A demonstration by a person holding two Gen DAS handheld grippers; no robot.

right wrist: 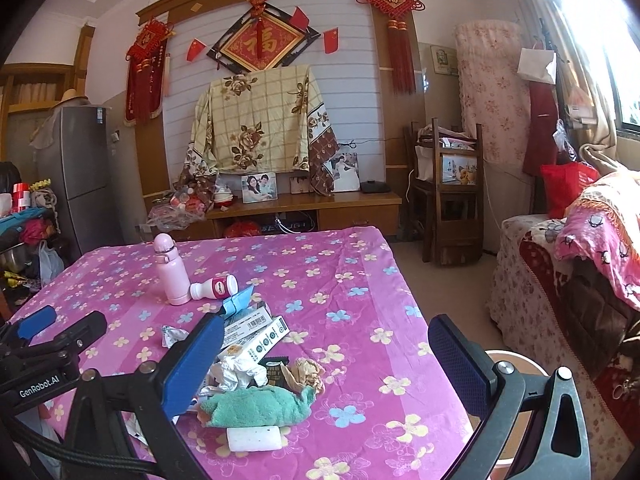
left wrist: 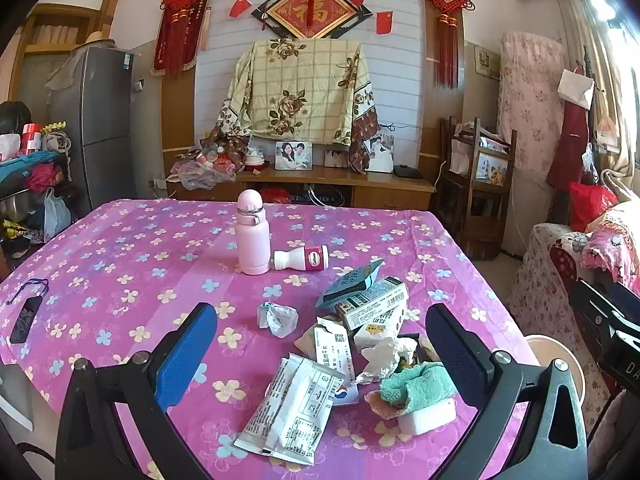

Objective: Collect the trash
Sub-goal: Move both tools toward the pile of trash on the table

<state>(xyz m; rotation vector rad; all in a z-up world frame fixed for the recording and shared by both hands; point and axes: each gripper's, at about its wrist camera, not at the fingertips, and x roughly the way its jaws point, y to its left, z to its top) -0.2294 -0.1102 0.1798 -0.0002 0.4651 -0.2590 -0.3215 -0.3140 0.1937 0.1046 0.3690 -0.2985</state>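
Both my left gripper point(left wrist: 322, 344) and right gripper point(right wrist: 326, 354) gape wide, holding nothing. The trash pile point(left wrist: 360, 332) lies near the table's point(left wrist: 120, 248) right front edge. I'd take the flat wrapper point(left wrist: 294, 412) first, pinching its raised edge.

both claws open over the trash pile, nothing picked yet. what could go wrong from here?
1. The teal cloth and white block lie against the wrappers; a broad grab by the left claw could take them as trash.
2. The small yogurt bottle lies on its side touching the upright pink bottle; nudging it may roll it or tip the pink one.
3. The right claw sits near the table edge; light paper could get swept off.
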